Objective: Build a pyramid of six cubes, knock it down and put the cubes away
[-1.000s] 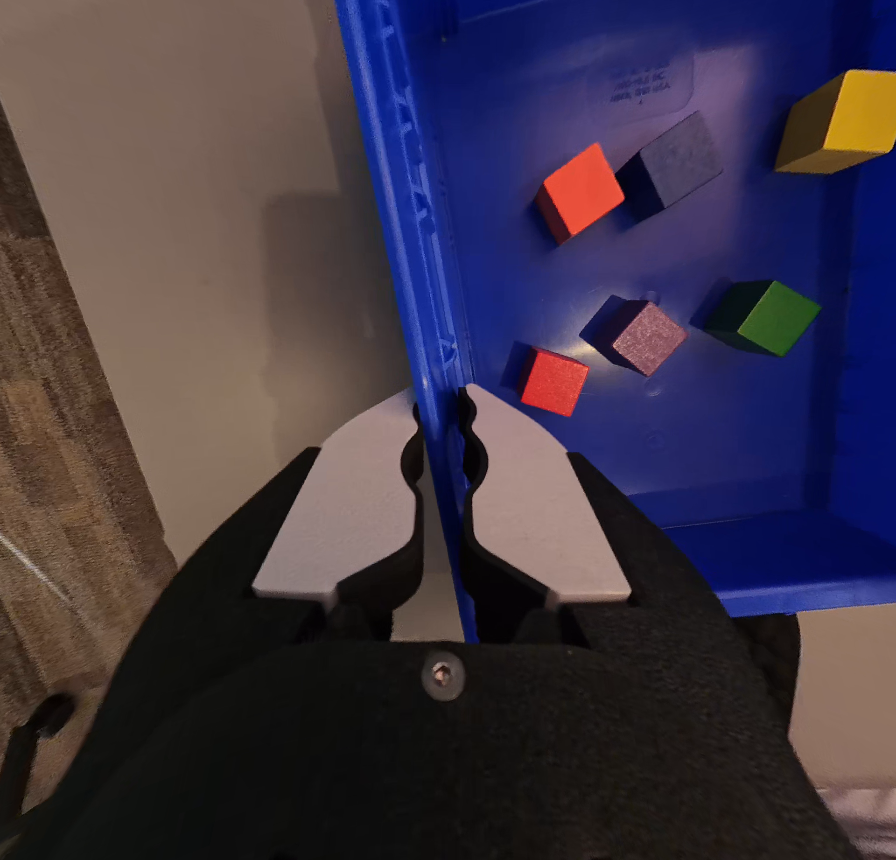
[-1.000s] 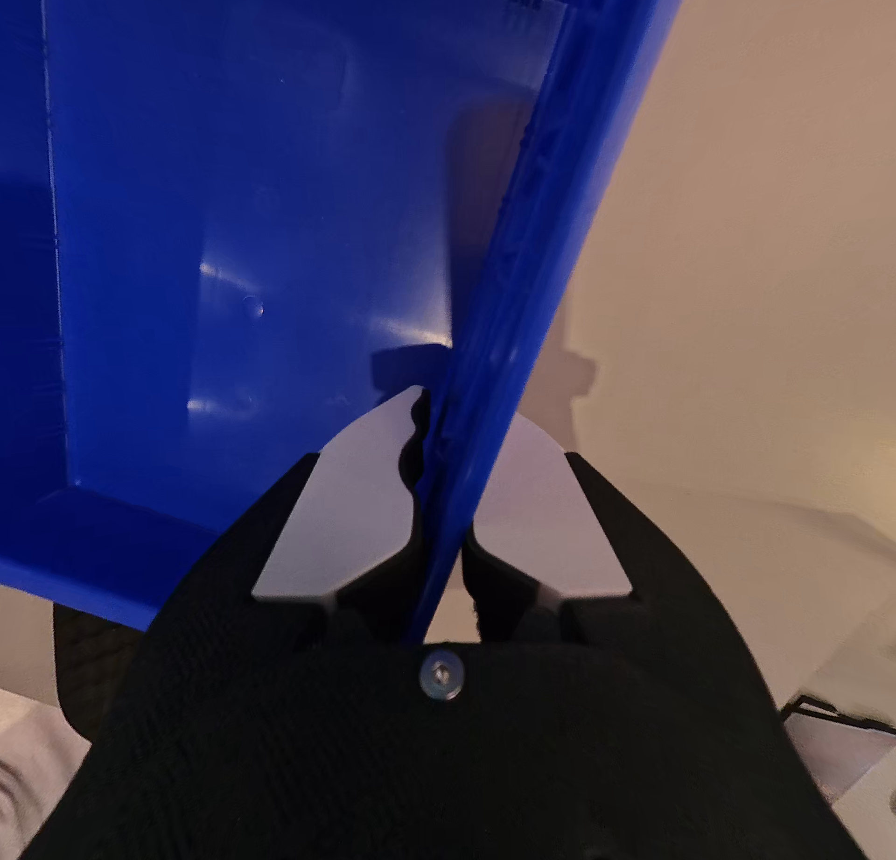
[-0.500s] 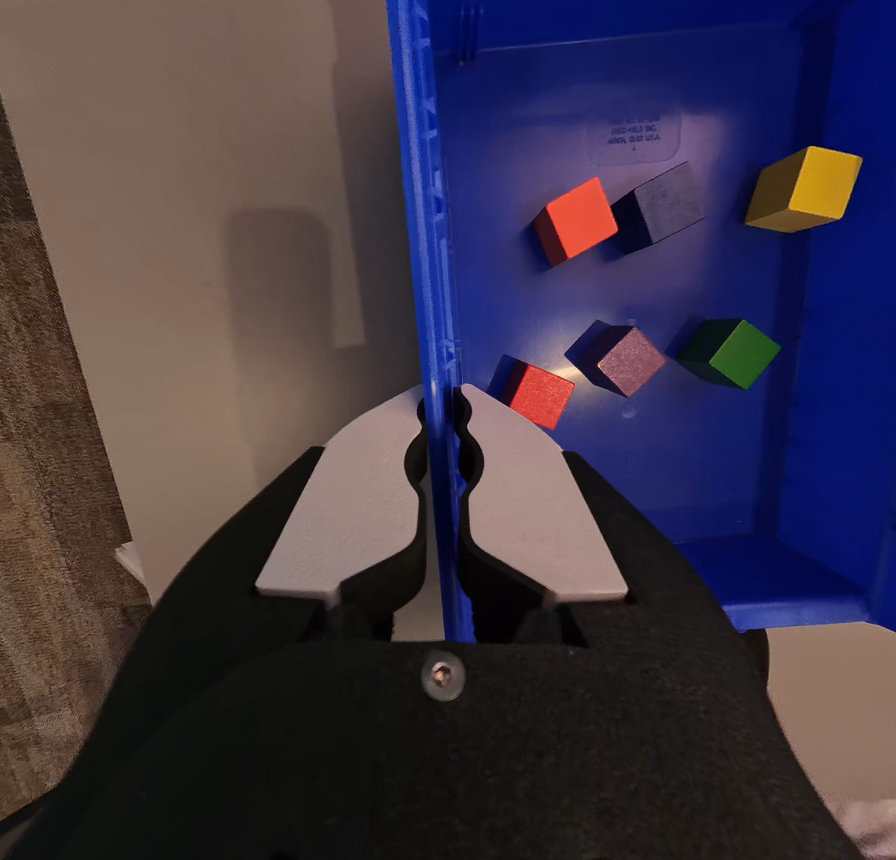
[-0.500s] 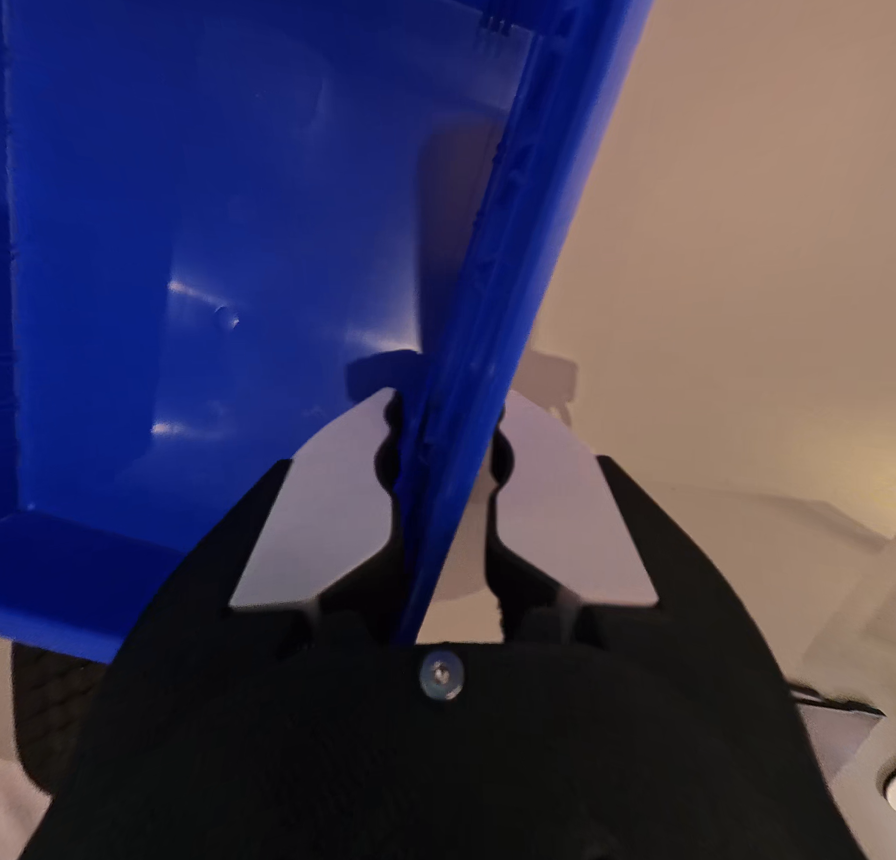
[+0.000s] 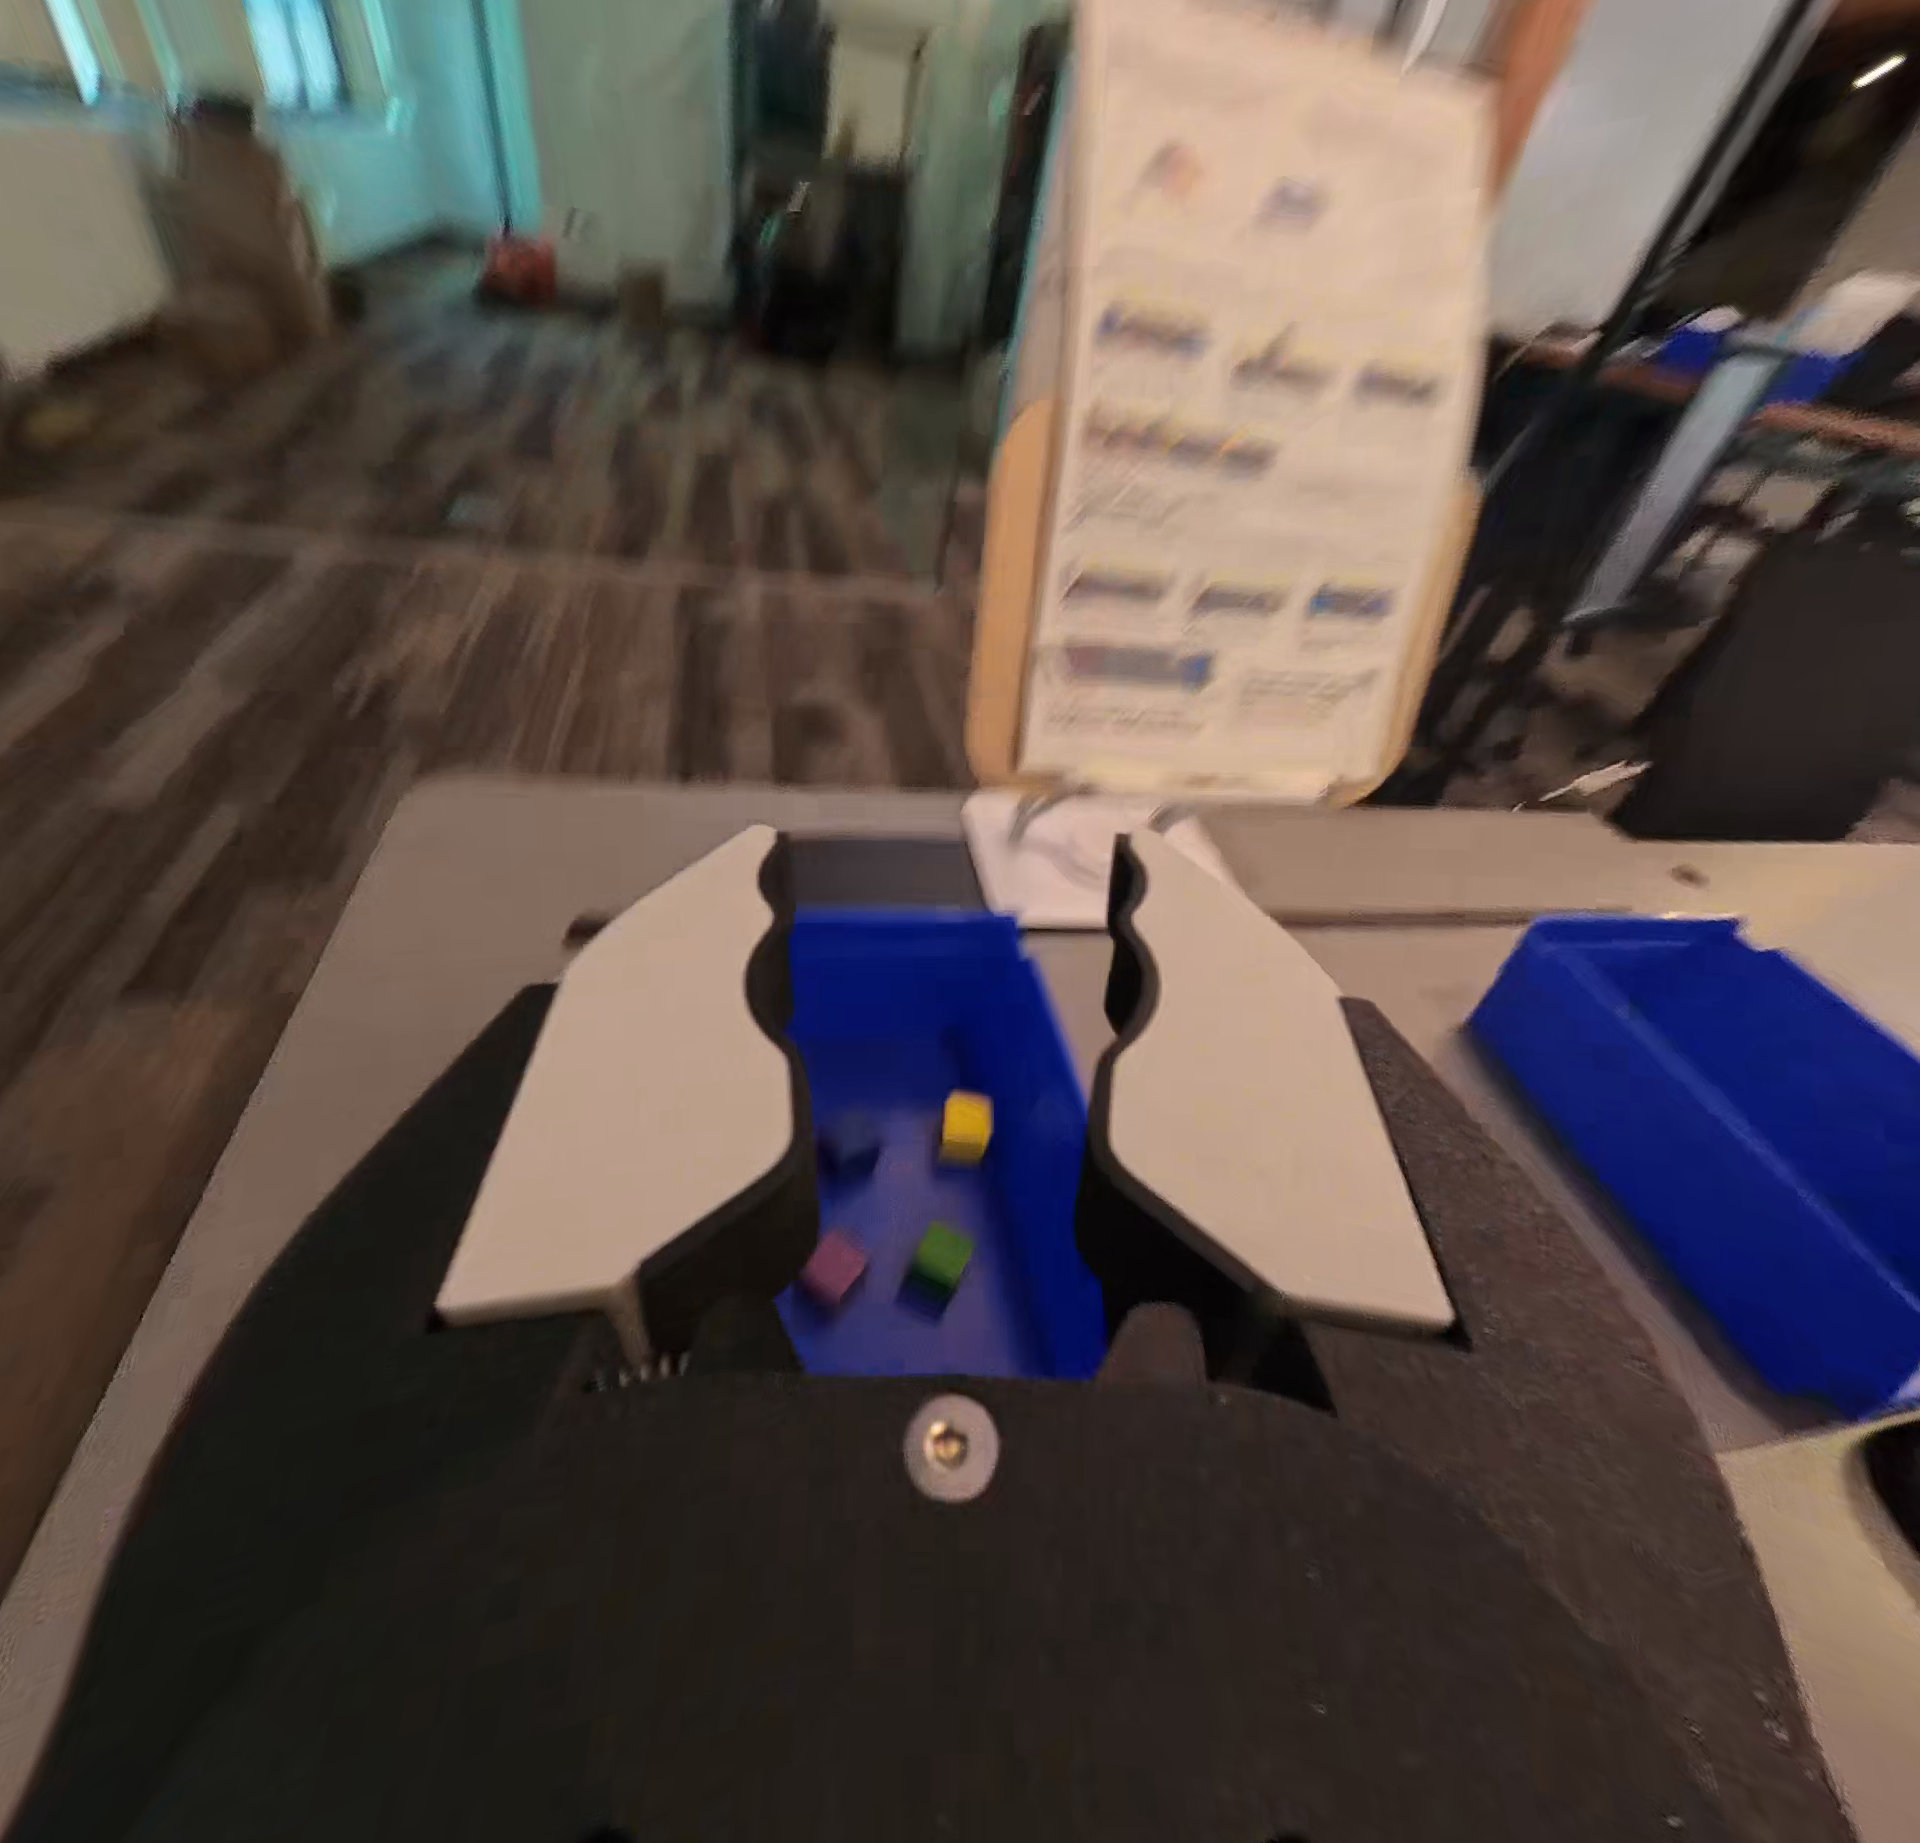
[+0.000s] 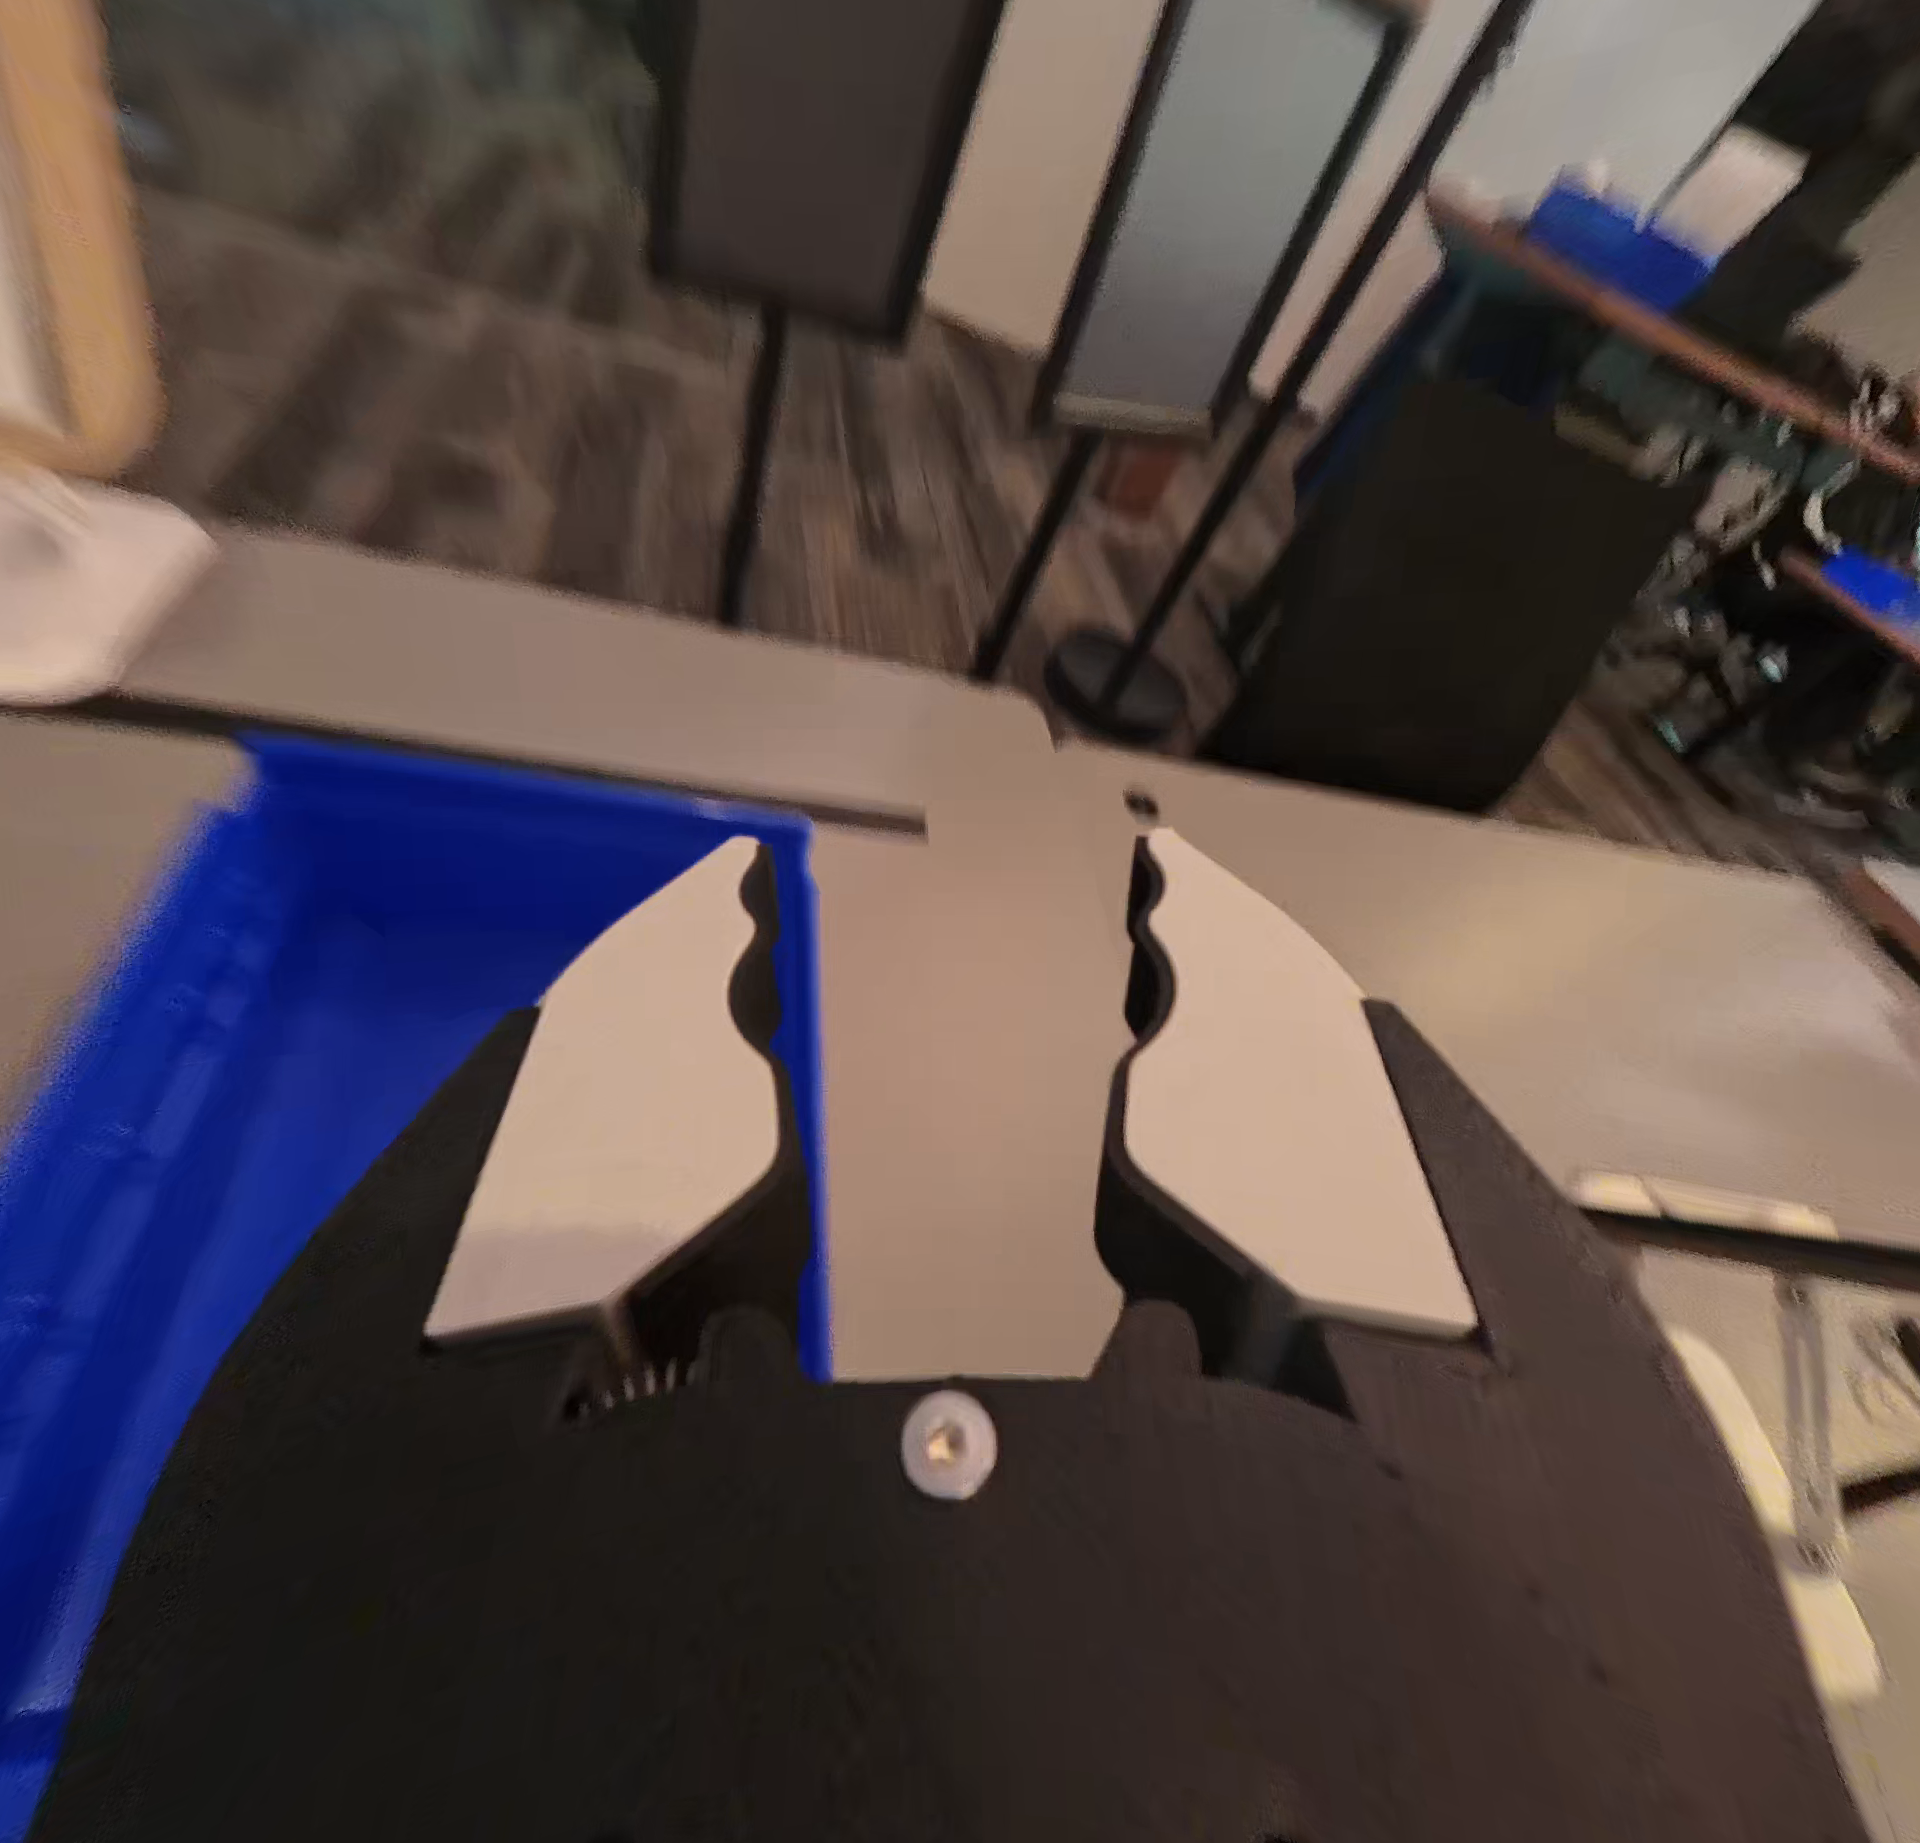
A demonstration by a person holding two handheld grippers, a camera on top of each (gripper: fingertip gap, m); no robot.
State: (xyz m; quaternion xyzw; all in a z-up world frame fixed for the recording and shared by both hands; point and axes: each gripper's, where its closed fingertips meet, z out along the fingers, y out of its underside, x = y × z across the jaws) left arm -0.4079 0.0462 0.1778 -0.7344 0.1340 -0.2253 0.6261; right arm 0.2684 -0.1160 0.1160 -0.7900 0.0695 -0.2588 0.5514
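Both wrist views look forward and slightly down over the tabletop [image 5: 1455, 879] toward the far room. They share one blue bin [image 6: 416, 858], right in the left view, left in the right.

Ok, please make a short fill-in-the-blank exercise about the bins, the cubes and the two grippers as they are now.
1. The cubes lie inside a ____ bin.
2. Next to the purple cube lies a ____ cube.
3. The left gripper is ____.
4. Between the fingers of the right gripper there is ____.

Missing words: blue; green; open; nothing
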